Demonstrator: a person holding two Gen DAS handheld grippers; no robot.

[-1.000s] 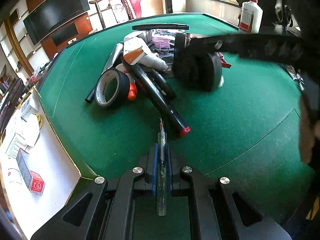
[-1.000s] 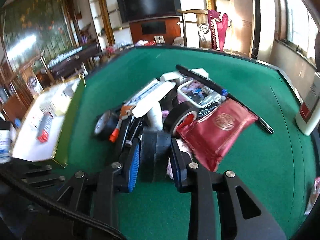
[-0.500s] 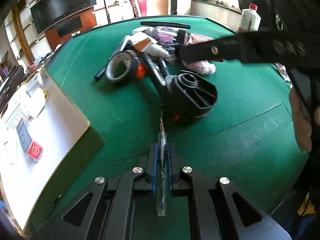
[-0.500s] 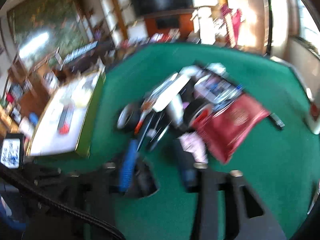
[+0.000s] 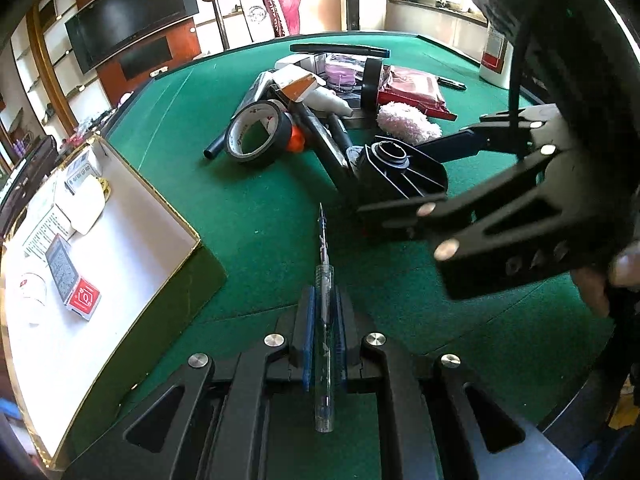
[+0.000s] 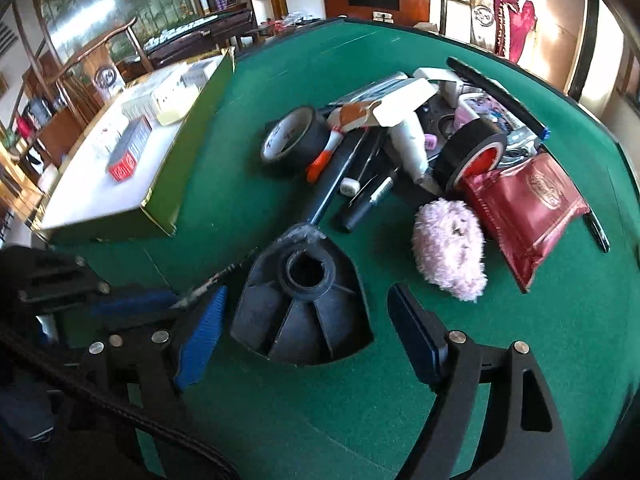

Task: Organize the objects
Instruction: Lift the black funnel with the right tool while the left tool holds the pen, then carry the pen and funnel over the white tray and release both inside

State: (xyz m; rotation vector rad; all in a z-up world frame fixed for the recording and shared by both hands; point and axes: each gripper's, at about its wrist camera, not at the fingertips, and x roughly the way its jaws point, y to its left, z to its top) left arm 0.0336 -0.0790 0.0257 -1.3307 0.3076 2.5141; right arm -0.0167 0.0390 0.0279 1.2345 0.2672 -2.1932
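My left gripper (image 5: 323, 308) is shut on a clear pen (image 5: 323, 264), whose tip points forward over the green felt table (image 5: 248, 208). A black ribbed plastic spool (image 6: 304, 312) lies flat on the felt between the fingers of my right gripper (image 6: 308, 296). Its jaws are opening, and the blue pads (image 6: 200, 340) stand clear of the spool on both sides. In the left wrist view the right gripper (image 5: 400, 180) reaches in from the right over the same spool (image 5: 404, 172). Behind it is a pile with a black tape roll (image 6: 296, 140), markers and a white bottle.
A white-lined green box (image 5: 120, 216) holding card packs sits at the table's left edge. A pink fluffy pad (image 6: 448, 248), a red pouch (image 6: 528, 208) and a second tape roll (image 6: 476, 152) lie right of the pile. A person's hand (image 5: 600, 280) grips the right tool.
My right gripper came down and opened, letting go of the black spool, which now rests on the felt. The left gripper drew back from the pile with the pen, toward the box.
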